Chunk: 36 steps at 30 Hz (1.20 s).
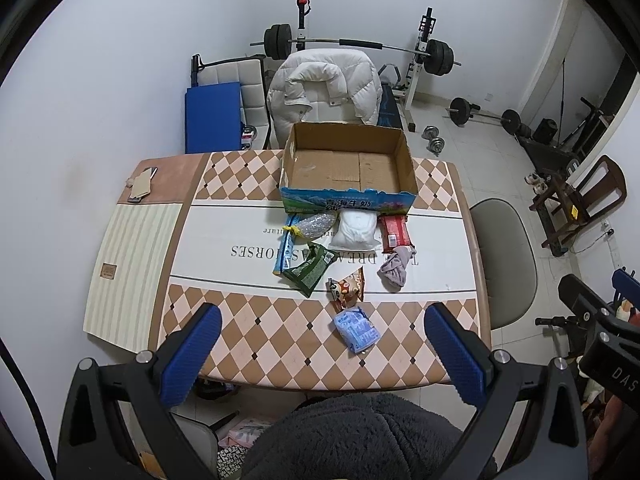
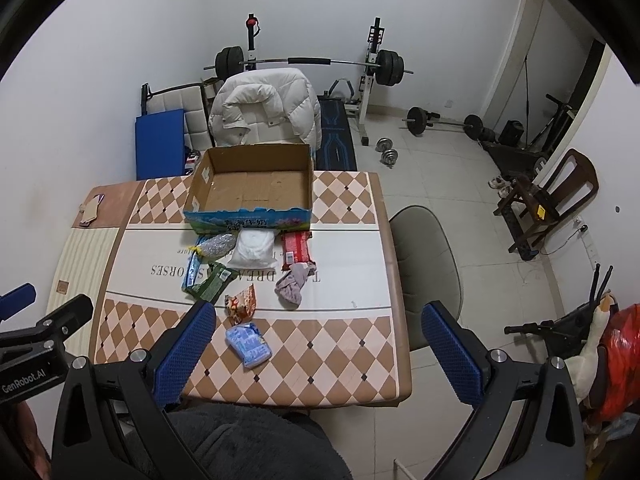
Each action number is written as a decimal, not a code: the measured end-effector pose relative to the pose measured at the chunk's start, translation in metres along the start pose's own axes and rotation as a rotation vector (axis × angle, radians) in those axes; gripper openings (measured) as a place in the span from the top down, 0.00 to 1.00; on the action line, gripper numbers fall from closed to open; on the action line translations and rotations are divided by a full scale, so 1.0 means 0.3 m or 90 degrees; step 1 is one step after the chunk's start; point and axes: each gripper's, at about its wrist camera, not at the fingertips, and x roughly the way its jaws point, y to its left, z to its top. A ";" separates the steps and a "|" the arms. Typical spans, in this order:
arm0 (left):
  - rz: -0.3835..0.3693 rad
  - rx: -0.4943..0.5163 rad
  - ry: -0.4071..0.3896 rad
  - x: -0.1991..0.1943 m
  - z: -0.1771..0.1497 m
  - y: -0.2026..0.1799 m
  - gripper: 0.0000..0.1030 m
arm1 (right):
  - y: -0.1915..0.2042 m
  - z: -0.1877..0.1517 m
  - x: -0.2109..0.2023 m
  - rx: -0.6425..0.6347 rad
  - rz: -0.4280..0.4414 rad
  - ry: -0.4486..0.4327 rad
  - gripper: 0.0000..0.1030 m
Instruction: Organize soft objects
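Both hand-held grippers raised, jaws spread, nothing held

The left hand-held gripper [image 1: 322, 350] has its blue-padded fingers [image 1: 192, 360] wide apart and gripping nothing. The right hand-held gripper [image 2: 318, 350] is likewise wide open and empty, its pads [image 2: 450, 354] well apart. Each shows at the edge of the other's view, side by side, both pointing forward and downward.

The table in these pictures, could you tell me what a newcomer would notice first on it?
An open, empty cardboard box stands at the far side of the checkered table. In front of it lie scattered soft packets, with a white pouch against the box and a blue packet nearest. Both grippers hang above the near edge, jaws wide open.
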 end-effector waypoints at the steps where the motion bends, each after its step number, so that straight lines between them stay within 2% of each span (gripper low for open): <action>1: 0.000 -0.001 -0.001 0.001 0.003 -0.003 0.00 | 0.002 0.000 0.001 -0.001 -0.002 -0.001 0.00; 36: -0.001 -0.012 -0.025 -0.021 -0.022 0.039 0.00 | 0.034 0.026 -0.001 -0.011 -0.002 -0.007 0.00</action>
